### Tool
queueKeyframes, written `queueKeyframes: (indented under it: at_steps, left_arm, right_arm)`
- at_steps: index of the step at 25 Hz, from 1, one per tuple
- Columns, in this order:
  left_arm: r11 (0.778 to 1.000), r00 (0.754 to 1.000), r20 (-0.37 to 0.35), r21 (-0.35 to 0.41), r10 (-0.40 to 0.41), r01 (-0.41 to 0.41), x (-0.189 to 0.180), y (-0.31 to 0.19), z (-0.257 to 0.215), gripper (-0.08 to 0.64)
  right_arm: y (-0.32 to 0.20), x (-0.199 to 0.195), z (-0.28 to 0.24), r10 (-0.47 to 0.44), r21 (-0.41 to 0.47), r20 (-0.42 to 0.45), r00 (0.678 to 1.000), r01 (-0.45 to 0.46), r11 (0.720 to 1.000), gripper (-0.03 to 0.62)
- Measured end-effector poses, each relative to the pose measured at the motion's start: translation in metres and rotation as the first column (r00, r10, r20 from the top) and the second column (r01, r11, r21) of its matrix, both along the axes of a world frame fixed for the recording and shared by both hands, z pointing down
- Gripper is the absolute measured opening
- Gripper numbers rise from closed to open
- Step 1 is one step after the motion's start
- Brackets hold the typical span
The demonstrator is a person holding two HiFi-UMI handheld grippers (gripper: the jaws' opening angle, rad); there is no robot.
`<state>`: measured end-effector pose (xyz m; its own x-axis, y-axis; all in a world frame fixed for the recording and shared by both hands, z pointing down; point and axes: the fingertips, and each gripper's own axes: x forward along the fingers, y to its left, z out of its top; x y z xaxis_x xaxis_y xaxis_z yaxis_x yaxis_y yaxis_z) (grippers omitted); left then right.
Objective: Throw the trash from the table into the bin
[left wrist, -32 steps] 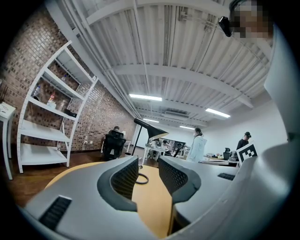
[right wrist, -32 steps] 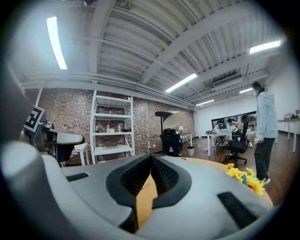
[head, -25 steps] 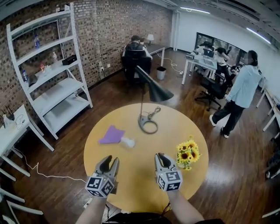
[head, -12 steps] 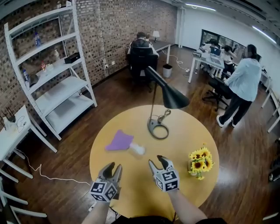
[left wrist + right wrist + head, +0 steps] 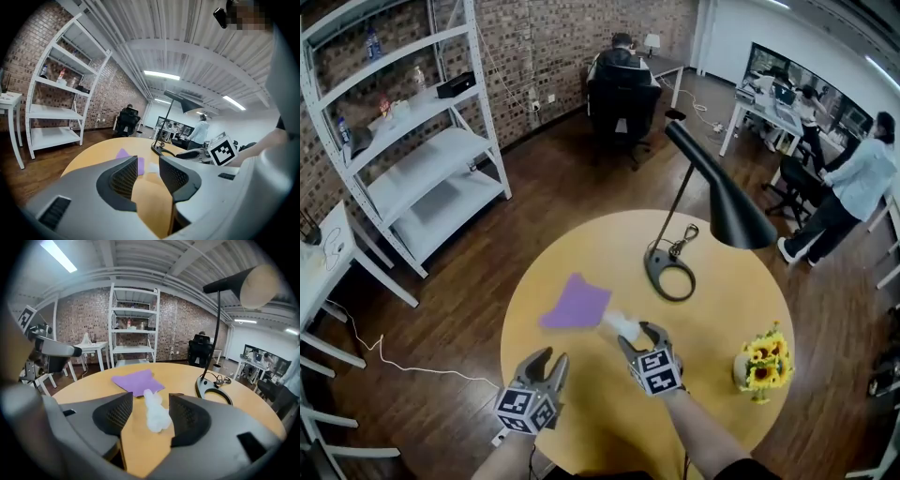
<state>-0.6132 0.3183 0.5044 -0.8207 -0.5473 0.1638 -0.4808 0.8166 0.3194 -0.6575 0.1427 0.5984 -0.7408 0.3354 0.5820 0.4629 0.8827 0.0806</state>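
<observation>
At the near edge of the round yellow desk [image 5: 722,309], the left hand-held gripper [image 5: 550,356] hovers with its 2 jaws apart and only bare desktop between them. Just beyond, the right hand-held gripper [image 5: 637,336] points down at the desk. Its jaws have just been opening, and a white crumpled wad [image 5: 621,324] lies between them, clear of both pads. A purple sheet [image 5: 577,302] lies flat just past the wad. Farther back stands a black lamp [image 5: 668,275], with sunflowers [image 5: 759,361] off to the right.
</observation>
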Motion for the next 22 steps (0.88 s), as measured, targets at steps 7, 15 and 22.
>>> queueKeyframes:
  at_steps: [7, 15, 22]
  left_arm:
    - [1.000, 0.998, -0.063, 0.019, 0.004, -0.003, -0.030, 0.004, 0.038, 0.138]
    - [0.997, 0.991, -0.129, 0.064, -0.044, 0.052, -0.032, 0.032, 0.070, 0.138]
    - [0.992, 0.987, -0.151, 0.108, -0.052, 0.069, -0.028, 0.041, 0.075, 0.138]
  right_arm:
    - [0.005, -0.040, 0.047, -0.014, 0.085, -0.100, 0.995, 0.022, 0.996, 0.247]
    - [0.001, -0.049, 0.095, 0.045, 0.130, -0.233, 0.971, -0.014, 0.991, 0.211]
    - [-0.001, -0.032, 0.100, 0.078, 0.102, -0.310, 0.948, -0.048, 0.994, 0.160]
